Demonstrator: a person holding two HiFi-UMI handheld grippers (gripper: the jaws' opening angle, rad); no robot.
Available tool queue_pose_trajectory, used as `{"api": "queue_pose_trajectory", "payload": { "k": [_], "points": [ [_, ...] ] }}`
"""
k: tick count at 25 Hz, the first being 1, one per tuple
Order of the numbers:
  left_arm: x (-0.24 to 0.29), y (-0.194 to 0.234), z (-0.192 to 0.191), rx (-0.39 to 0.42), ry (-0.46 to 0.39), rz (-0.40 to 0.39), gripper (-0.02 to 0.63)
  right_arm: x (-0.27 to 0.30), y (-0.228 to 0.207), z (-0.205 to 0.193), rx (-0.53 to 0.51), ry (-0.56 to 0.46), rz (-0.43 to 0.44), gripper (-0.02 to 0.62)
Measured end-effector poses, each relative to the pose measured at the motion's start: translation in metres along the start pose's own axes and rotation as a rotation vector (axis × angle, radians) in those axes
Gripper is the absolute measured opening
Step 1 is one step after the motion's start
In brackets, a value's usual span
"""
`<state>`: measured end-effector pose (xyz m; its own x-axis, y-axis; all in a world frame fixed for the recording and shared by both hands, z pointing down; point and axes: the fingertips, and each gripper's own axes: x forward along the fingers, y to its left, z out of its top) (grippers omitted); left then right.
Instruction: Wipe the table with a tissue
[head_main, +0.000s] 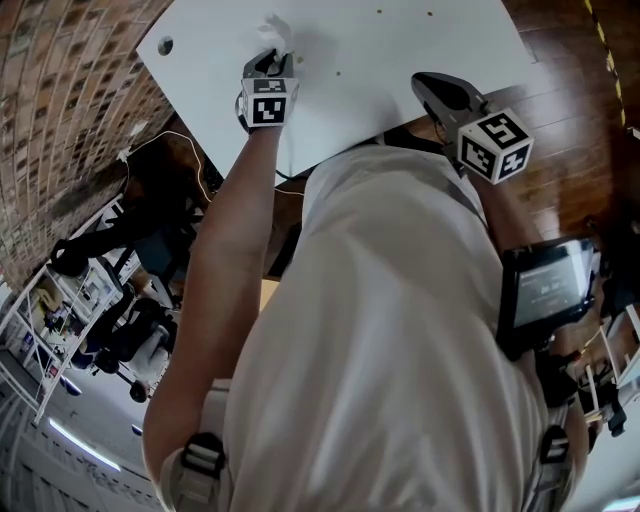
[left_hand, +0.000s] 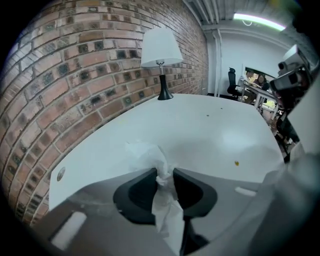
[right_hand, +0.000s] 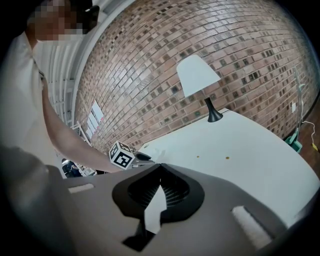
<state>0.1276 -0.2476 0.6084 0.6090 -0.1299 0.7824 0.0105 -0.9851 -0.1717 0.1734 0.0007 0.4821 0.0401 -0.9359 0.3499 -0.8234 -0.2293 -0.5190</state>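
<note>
Left tool (left_hand: 164, 174) clamped on crumpled tissue (left_hand: 147, 156), contact with table (left_hand: 215, 135) hard to judge, right tool (right_hand: 160, 167) closed tip to tip, empty, near table edge hidden behind person's torso (head_main: 400, 330).

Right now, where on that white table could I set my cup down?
Most of the table is bare: the wide middle between the lamp by the brick wall and the near edge. Only the side by the hole is busy, where the left hand-held gripper pinches the tissue.
</note>
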Motion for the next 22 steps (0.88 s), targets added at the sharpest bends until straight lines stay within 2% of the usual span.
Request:
{"api": "queue_pose_trajectory", "payload": {
  "k": [5, 8, 10, 12, 16, 22],
  "points": [
    [-0.012, -0.038, -0.004, 0.146, 0.015, -0.151, 0.078, -0.006, 0.006, 0.003, -0.01, 0.008, 0.011, 0.008],
    [-0.015, -0.05, -0.013, 0.152, 0.052, -0.238, 0.089, 0.007, 0.006, 0.006, -0.015, 0.016, 0.03, 0.008],
    [-0.019, -0.063, -0.015, 0.103, 0.074, -0.294, 0.09, 0.014, 0.007, 0.007, -0.017, 0.022, 0.054, 0.008],
    [-0.028, -0.073, -0.013, 0.036, 0.062, -0.317, 0.092, 0.019, 0.011, 0.008, -0.023, 0.028, 0.073, 0.008],
    [-0.059, -0.08, -0.018, -0.162, -0.022, -0.309, 0.094, 0.024, 0.027, 0.013, -0.051, 0.049, 0.094, 0.008],
    [-0.11, -0.066, -0.044, -0.386, -0.163, -0.26, 0.094, 0.038, 0.053, 0.013, -0.079, 0.064, 0.1, 0.008]
  ]
}}
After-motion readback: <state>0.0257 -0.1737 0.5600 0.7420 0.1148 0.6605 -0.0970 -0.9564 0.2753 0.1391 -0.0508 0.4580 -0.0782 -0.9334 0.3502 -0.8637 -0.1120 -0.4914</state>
